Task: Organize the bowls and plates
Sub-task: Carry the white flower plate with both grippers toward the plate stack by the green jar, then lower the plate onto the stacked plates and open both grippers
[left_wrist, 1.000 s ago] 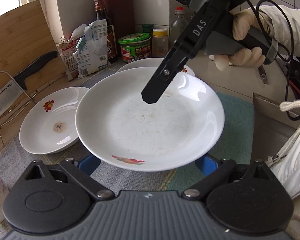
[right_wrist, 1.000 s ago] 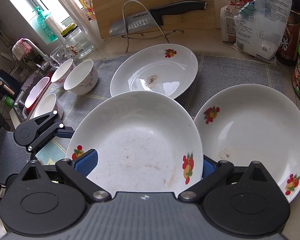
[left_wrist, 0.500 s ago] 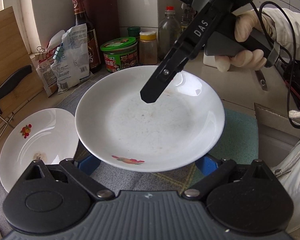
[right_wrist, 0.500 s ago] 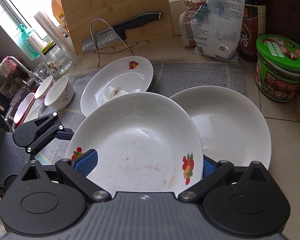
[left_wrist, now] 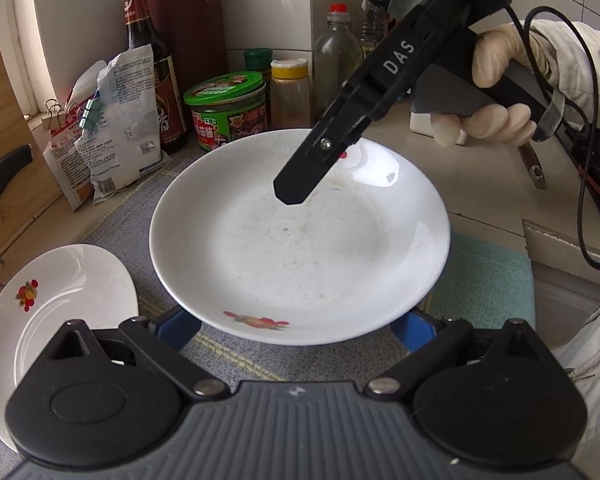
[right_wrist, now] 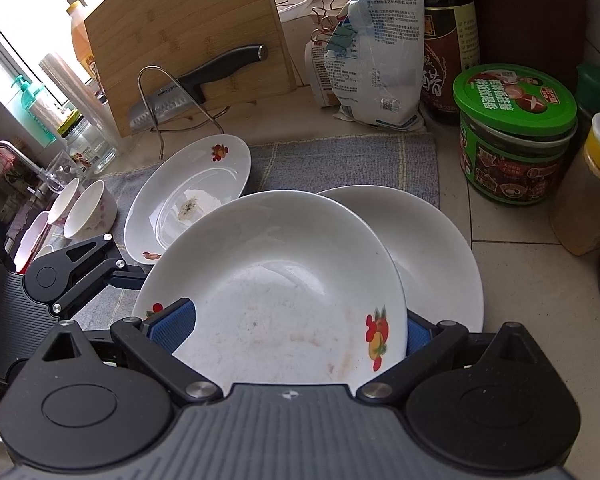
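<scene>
A white plate with fruit prints (left_wrist: 300, 248) is held off the counter by both grippers. My left gripper (left_wrist: 296, 330) has its blue pads on either side of the near rim, under the flare. My right gripper (right_wrist: 294, 328) is shut on the opposite rim, left pad over the plate (right_wrist: 284, 280) and right pad behind it. One of its fingers (left_wrist: 300, 180) lies over the plate's far side. The held plate partly covers a second plate (right_wrist: 440, 248) lying on the mat. A third plate (right_wrist: 204, 184) with crumbs lies further left.
Bowls (right_wrist: 88, 208) stand at the mat's left end near the sink. A green-lidded jar (right_wrist: 512, 136), a yellow-capped jar (right_wrist: 592, 184), a sauce bottle (right_wrist: 448, 40) and a bag (right_wrist: 376, 60) line the back. A knife on a wire rack (right_wrist: 188, 84) leans against a cutting board (right_wrist: 188, 36).
Both grippers carried the plate to the right, towards the jars. It now overlaps the second plate, and the crumbed plate has slid off to the left in both views.
</scene>
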Motion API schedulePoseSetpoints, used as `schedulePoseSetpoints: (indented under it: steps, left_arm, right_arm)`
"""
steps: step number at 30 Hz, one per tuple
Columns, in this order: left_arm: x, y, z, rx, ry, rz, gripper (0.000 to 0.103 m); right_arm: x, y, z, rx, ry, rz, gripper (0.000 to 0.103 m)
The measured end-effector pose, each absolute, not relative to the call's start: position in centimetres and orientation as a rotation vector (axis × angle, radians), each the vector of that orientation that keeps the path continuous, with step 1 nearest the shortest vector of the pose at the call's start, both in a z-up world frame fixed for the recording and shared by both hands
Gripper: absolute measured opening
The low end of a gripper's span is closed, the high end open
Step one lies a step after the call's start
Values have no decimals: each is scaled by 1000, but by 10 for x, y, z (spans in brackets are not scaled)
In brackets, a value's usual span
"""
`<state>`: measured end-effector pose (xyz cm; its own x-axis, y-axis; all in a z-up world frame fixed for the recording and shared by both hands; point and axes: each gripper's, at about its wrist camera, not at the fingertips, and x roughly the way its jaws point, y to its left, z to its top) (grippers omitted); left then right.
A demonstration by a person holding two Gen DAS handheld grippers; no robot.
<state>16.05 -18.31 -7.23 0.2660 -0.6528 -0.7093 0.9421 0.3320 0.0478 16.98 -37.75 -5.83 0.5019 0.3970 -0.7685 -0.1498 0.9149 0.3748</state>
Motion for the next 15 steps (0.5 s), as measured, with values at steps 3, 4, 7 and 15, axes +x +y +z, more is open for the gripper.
schedulePoseSetpoints:
  steps: [3, 4, 7, 15]
  left_arm:
    - [163, -188, -73, 523, 662, -1147, 99]
    - [164, -190, -73, 524, 664, -1147, 99]
    - [168, -193, -73, 519, 673, -1148, 99]
    - [178, -200, -77, 537, 696, -1147, 99]
  right_arm:
    - [172, -383, -62, 279, 996, 327, 103]
    - [173, -384, -64, 280, 997, 325, 103]
    - [175, -388, -67, 286, 1000, 317, 103]
    - [180, -395, -73, 295, 999, 303, 103]
